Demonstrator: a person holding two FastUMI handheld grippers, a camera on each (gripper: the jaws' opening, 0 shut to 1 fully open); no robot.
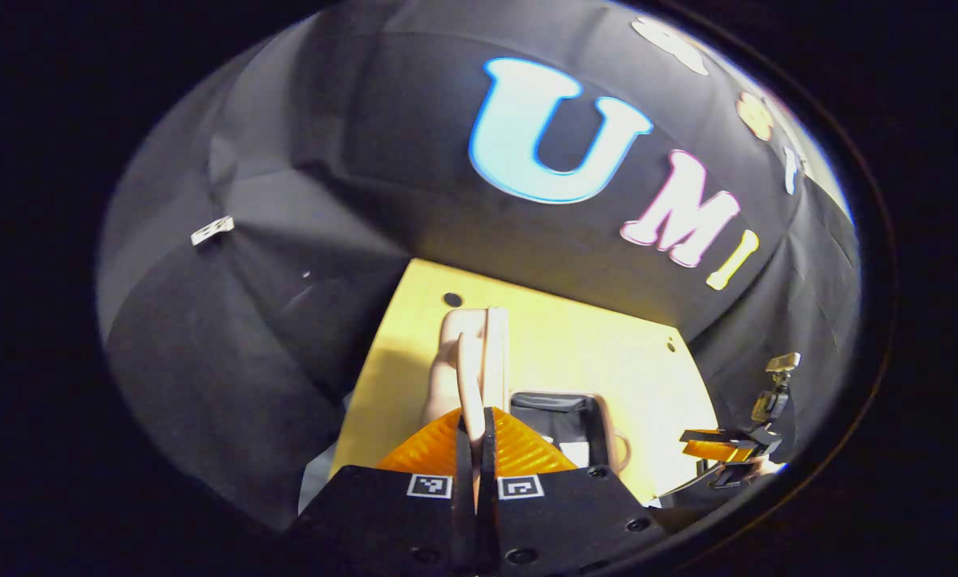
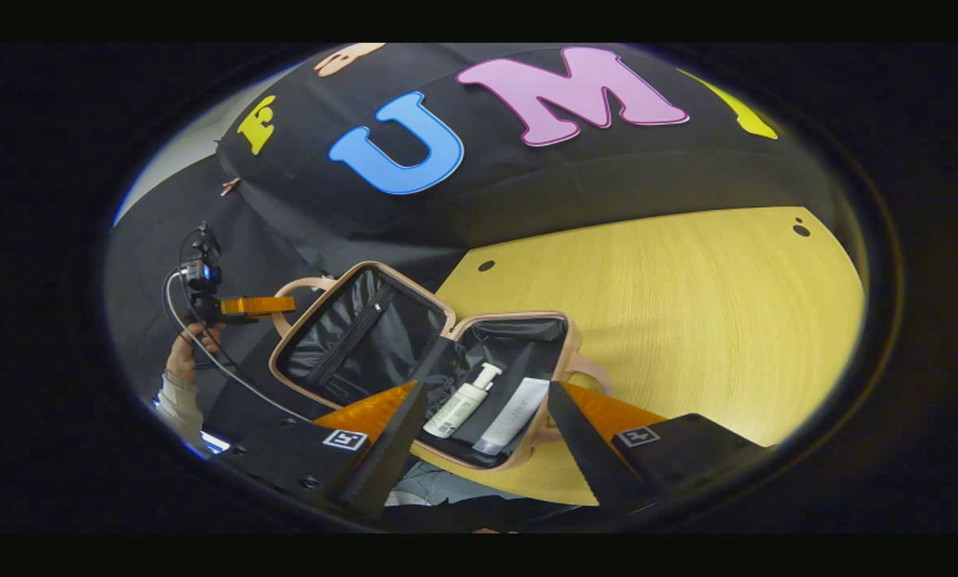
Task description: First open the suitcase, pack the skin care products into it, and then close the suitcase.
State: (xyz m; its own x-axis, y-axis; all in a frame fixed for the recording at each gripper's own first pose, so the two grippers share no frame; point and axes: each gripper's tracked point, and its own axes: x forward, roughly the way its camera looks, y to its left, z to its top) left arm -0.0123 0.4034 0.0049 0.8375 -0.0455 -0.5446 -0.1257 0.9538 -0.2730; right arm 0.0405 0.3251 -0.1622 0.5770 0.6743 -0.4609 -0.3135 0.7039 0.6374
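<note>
Now at closing stage, judging by contents already inside. Suitcase (image 2: 414, 353) lies open on yellow worktop (image 2: 687, 320), near its front-left edge, both halves splayed. Left gripper (image 1: 479, 429) pinched nearly shut on raised lid rim (image 1: 472, 377), both fingers pressing the thin pink edge; grip there presumably gives leverage to swing lid over on its hinge. Seen from right gripper view, lid (image 2: 350, 336) stands tilted up and back, with that same gripper up beside its far handle, held by a hand (image 2: 180, 353). Right gripper (image 2: 479, 433) spread wide, holding nothing, poised above base half; probably kept clear so lid can come down unobstructed. Case: pale pink hard shell, rounded corners, loop handle (image 2: 587, 373) on base side, black fabric lining, zipped pocket (image 2: 349, 340) across lid interior. White pump bottle (image 2: 464, 401) and white tube (image 2: 515, 417) lie side by side, flat, in base half, below rim level as far as can be judged.
</note>
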